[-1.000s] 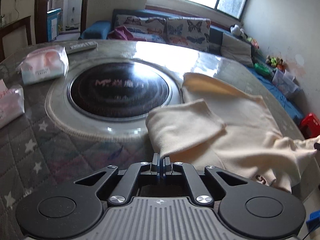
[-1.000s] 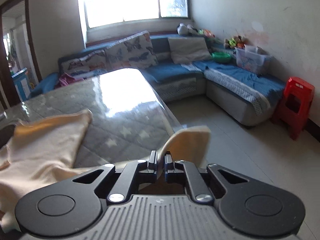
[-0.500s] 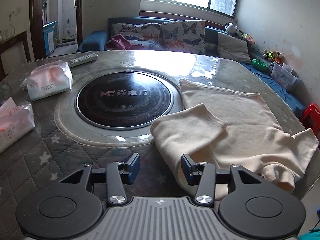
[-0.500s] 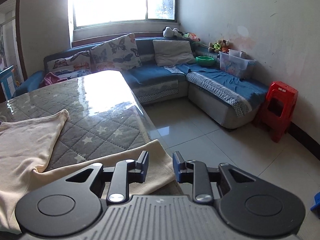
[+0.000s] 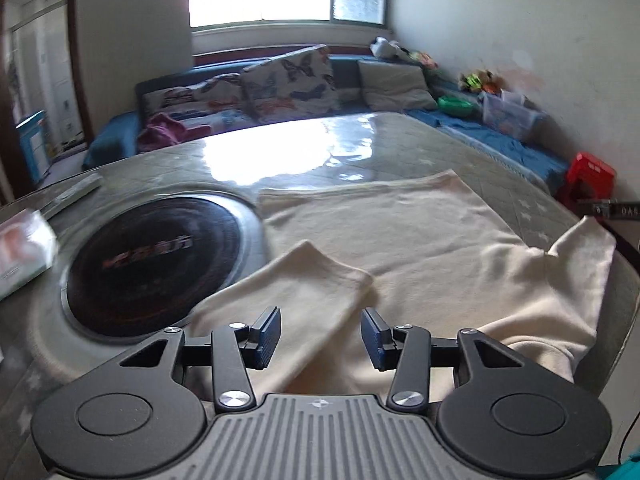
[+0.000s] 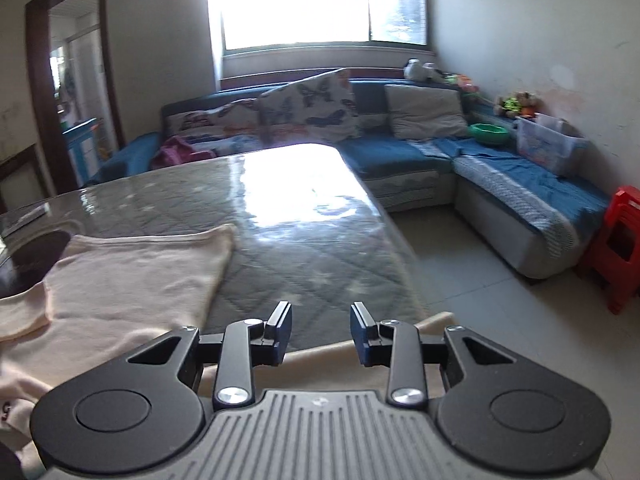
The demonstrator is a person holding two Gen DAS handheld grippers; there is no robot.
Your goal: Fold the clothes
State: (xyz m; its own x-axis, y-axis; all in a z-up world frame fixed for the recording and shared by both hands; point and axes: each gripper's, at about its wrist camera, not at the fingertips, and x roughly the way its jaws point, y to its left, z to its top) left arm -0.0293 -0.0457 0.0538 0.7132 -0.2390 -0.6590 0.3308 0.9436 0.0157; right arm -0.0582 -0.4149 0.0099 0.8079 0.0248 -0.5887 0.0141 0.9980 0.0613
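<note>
A cream sweatshirt (image 5: 400, 240) lies spread on the glass-topped table (image 5: 360, 140). Its left sleeve (image 5: 296, 292) is folded in over the body. Its right sleeve (image 5: 580, 256) lies out toward the table's right edge. My left gripper (image 5: 320, 336) is open and empty, just above the folded left sleeve. In the right wrist view the sweatshirt (image 6: 132, 280) lies at the left, and its right sleeve (image 6: 320, 356) runs under my right gripper (image 6: 320, 332), which is open and empty above the table's near right edge.
A round black hotplate (image 5: 156, 260) is set in the table left of the sweatshirt. A tissue pack (image 5: 20, 252) and a remote (image 5: 76, 192) lie at the far left. A blue sofa (image 6: 480, 168) and a red stool (image 6: 616, 252) stand beyond the table.
Both grippers were shut on the sleeves a second ago. Both have opened, let the sleeves drop onto the table, and opened wider since. The left view has swung right.
</note>
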